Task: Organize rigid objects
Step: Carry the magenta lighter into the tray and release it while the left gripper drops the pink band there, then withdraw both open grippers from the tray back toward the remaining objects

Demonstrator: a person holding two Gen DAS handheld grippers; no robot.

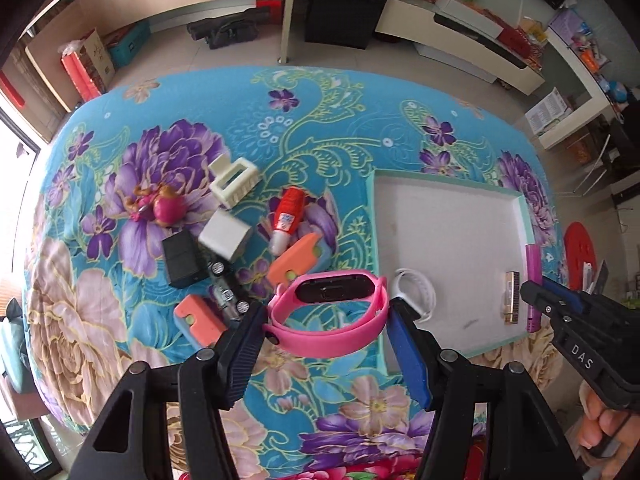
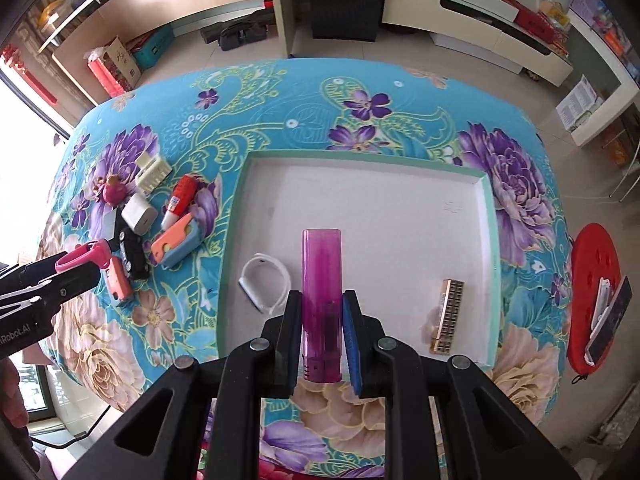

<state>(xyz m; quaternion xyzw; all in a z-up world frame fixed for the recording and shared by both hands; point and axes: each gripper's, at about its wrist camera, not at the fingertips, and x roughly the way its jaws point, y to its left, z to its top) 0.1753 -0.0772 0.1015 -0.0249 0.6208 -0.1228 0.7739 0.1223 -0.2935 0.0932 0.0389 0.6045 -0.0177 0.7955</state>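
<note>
Floral turquoise cloth covers the table (image 2: 400,92), with a white tray (image 2: 491,216) lying toward its right edge. Above the tray's near edge, the right gripper (image 2: 322,336) clamps a purple tube (image 2: 321,280), while a white band (image 2: 266,282) and a gold bar (image 2: 447,316) lie inside the tray. Just left of the tray, beside the clutter toward the left edge, the left gripper (image 1: 326,320) grips a pink wristband (image 1: 332,308) at both ends.

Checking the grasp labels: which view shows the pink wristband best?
The left wrist view: the pink wristband spans the left gripper whole. The right wrist view catches only its end at the left edge.
</note>
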